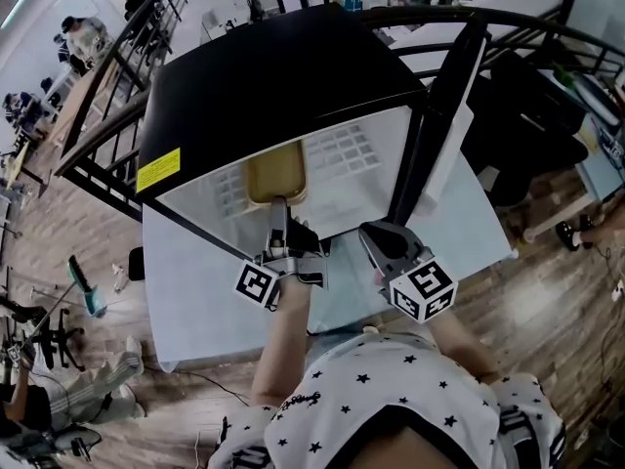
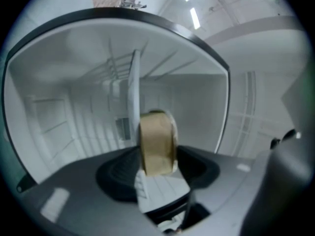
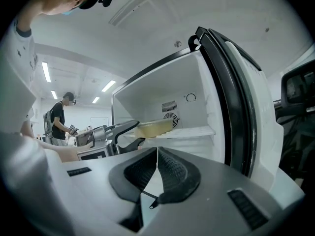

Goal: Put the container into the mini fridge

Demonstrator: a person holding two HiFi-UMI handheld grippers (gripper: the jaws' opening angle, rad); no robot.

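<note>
mini fridge (image 1: 273,86): is standing open straight ahead of both grippers, white cavity facing them.
door (image 1: 444,115): is hanging swung out just right of the right gripper (image 1: 369,234), leaving the opening unobstructed.
container (image 1: 275,176): is lying on the shelf (image 1: 342,149) inside, its near end between the left gripper (image 1: 280,211) jaws, free room either side.
left gripper: is reaching past the cavity's front edge, jaws standing apart around the container, pads seemingly just off it.
right gripper: is hanging outside that edge, jaws pressed together, empty.

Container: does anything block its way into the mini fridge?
Nothing visible does. The door stands open and the container already sits on the shelf inside the fridge, bare shelf behind it, with the left gripper at its near end.
</note>
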